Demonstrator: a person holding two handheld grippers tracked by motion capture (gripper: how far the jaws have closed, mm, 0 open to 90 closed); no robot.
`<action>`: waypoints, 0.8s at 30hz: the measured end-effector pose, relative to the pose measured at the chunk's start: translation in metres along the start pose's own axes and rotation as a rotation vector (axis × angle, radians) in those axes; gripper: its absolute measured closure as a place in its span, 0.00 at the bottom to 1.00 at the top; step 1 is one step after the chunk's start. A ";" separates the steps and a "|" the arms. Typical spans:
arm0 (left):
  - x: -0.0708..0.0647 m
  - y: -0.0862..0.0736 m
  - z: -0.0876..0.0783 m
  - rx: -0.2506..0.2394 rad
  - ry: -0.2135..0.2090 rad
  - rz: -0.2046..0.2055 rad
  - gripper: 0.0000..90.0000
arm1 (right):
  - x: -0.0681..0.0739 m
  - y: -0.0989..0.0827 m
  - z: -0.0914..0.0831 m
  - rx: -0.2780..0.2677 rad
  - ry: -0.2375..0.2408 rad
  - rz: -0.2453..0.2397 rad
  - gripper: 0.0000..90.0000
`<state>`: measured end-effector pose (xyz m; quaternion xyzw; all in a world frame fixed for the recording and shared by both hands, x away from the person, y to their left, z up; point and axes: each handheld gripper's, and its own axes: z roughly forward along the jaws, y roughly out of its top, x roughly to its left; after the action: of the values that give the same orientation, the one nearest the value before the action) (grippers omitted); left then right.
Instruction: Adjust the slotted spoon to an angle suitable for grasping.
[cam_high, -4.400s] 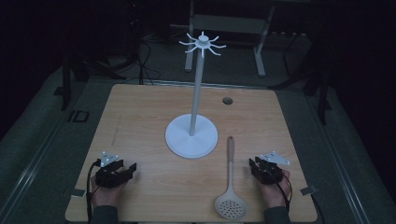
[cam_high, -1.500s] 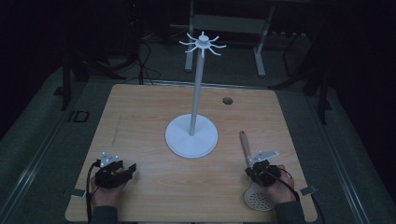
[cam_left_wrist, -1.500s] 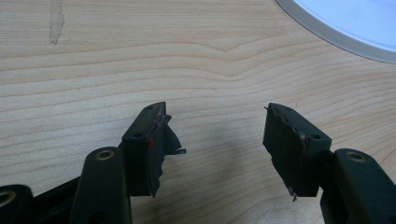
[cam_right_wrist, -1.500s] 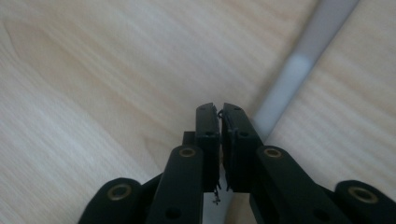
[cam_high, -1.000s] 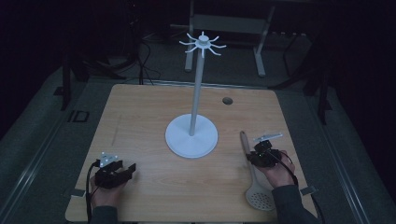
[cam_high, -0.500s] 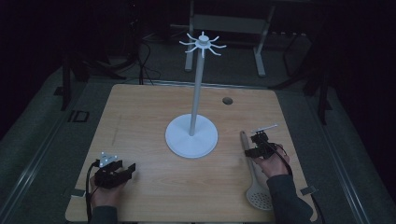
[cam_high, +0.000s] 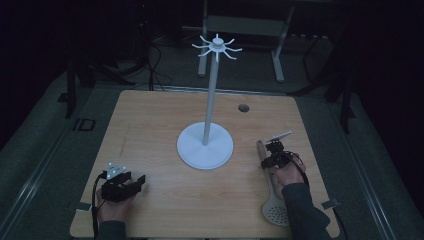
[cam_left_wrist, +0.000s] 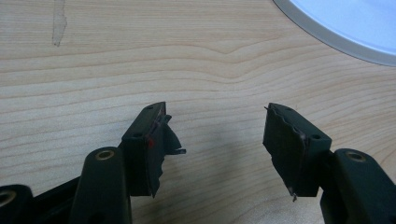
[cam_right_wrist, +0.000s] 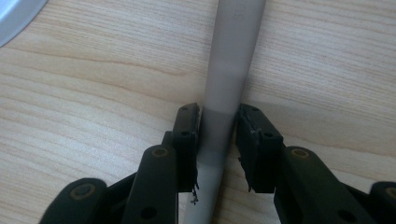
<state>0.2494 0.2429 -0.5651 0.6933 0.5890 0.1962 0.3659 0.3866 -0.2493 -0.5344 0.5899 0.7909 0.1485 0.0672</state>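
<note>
Beige slotted spoon with long grey-beige handle (cam_high: 270, 187) lies flat on the light wooden table (cam_high: 160, 125), right side, perforated head near the front edge, handle end pointing away toward the far side. Right gripper (cam_right_wrist: 219, 135) sits over the upper handle: jaws straddle it, left pad against the handle, right pad at its edge with perhaps a sliver of gap; contact looks like a pinch. Spoon rests on the wood, not lifted. White round-based stand with tall pole and hooked top (cam_high: 206, 145) is just left of the handle tip. Left gripper (cam_left_wrist: 217, 140) rests near the front left, jaws spread wide over bare wood.
</note>
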 end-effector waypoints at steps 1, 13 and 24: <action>0.000 0.000 0.000 0.000 0.000 0.000 0.45 | 0.000 0.001 0.001 0.007 -0.002 0.004 0.76; 0.000 0.000 0.000 0.001 -0.001 0.000 0.45 | 0.009 0.013 0.003 0.090 -0.067 -0.041 0.78; 0.001 0.000 0.000 0.003 0.000 -0.002 0.45 | 0.011 0.010 0.001 0.051 0.008 -0.012 0.81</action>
<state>0.2497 0.2433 -0.5655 0.6934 0.5899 0.1947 0.3651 0.3933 -0.2361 -0.5316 0.5859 0.7983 0.1301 0.0500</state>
